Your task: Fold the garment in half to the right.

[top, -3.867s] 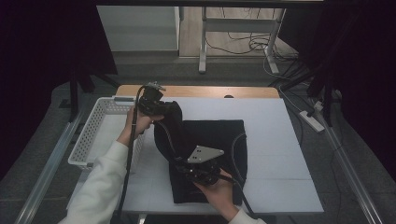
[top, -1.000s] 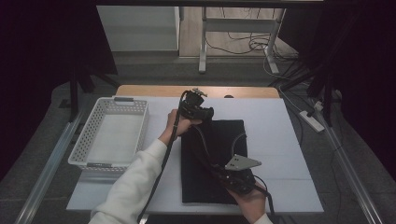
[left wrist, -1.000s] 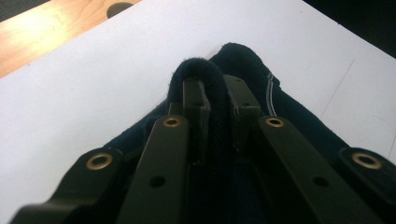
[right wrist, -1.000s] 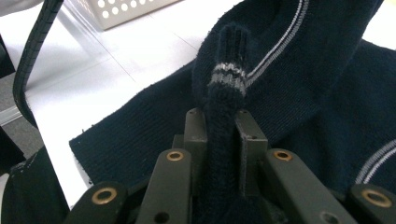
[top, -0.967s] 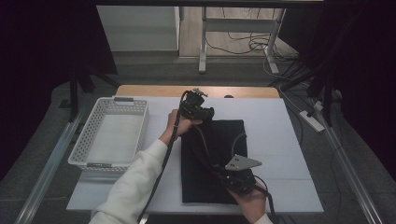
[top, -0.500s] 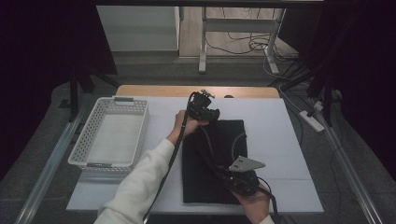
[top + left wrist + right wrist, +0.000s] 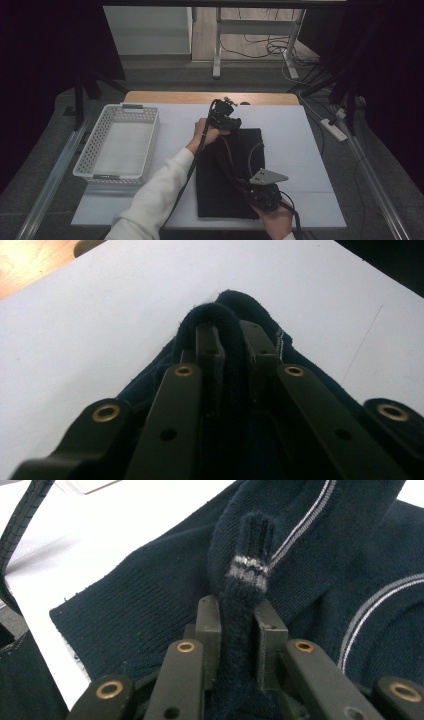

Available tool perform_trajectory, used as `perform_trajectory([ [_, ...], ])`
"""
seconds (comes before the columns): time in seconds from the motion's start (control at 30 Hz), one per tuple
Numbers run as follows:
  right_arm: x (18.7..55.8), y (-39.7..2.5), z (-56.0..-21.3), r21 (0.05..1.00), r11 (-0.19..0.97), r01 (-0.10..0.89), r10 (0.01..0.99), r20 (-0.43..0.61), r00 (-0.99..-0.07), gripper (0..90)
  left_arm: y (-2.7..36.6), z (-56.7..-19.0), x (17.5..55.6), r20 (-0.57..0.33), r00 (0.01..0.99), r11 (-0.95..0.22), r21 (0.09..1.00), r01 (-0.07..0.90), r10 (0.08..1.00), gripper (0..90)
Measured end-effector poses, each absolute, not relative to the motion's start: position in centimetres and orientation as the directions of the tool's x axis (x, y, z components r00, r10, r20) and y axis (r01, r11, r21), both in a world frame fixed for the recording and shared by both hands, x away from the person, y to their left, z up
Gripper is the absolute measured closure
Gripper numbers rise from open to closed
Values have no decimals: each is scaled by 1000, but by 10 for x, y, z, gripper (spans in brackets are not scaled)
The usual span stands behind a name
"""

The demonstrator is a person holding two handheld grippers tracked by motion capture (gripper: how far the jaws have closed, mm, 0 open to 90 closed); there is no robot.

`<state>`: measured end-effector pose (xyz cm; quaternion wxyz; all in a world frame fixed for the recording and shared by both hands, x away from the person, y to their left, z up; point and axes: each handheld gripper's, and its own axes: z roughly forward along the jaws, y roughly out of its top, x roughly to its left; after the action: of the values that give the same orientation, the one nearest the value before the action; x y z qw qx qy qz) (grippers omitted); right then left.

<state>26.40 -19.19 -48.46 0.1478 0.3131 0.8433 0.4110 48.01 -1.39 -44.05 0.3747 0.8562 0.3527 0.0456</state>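
The dark navy knitted garment with pale stripes is pinched in both the left gripper and the right gripper, jaws closed on fabric; pulling both ends evenly apart should keep the fold flat on the white table.

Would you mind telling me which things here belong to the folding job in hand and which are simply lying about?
In the job:
- dark navy knit garment, flat on the white table
- left gripper, jaws shut on a fold at its far edge
- right gripper, jaws shut on a striped fold at its near end

Lying about:
- white mesh basket, at the table's left
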Motion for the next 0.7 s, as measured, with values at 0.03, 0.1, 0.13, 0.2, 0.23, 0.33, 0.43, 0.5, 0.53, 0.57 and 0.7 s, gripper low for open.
perform_trajectory([
  [0.03, 264, -193, -485, 784, 467, 410, 651, 10, -759, 765, -15, -441, 481, -188, 747, -470, 673, 571, 637, 803],
  [0.1, 264, -194, -486, 784, 464, 412, 653, 11, -757, 766, -17, -441, 482, -189, 748, -472, 672, 571, 637, 802],
  [0.13, 263, -194, -486, 783, 464, 414, 653, 13, -757, 765, -18, -442, 482, -189, 748, -472, 671, 571, 636, 802],
  [0.2, 263, -194, -486, 780, 469, 414, 654, 8, -757, 765, -20, -442, 482, -189, 749, -474, 671, 571, 635, 802],
  [0.23, 263, -194, -486, 780, 468, 416, 654, 10, -756, 764, -21, -442, 482, -187, 750, -475, 671, 569, 634, 802],
  [0.33, 262, -195, -486, 781, 464, 419, 657, 14, -754, 764, -23, -442, 482, -185, 752, -479, 669, 568, 633, 803],
  [0.43, 258, -196, -485, 785, 466, 408, 656, 3, -754, 764, -28, -440, 482, -188, 758, -481, 672, 563, 625, 802],
  [0.5, 258, -197, -485, 784, 465, 412, 658, 7, -753, 763, -30, -440, 481, -183, 761, -484, 674, 558, 622, 801],
  [0.53, 257, -198, -485, 782, 465, 416, 659, 8, -752, 759, -32, -440, 481, -184, 762, -484, 674, 558, 621, 801],
  [0.57, 257, -199, -486, 780, 462, 423, 663, 13, -749, 753, -33, -440, 480, -182, 763, -486, 674, 557, 620, 799],
  [0.7, 258, -205, -486, 780, 437, 447, 700, 17, -714, 506, -32, -438, 480, -185, 761, -458, 702, 546, 622, 627],
])
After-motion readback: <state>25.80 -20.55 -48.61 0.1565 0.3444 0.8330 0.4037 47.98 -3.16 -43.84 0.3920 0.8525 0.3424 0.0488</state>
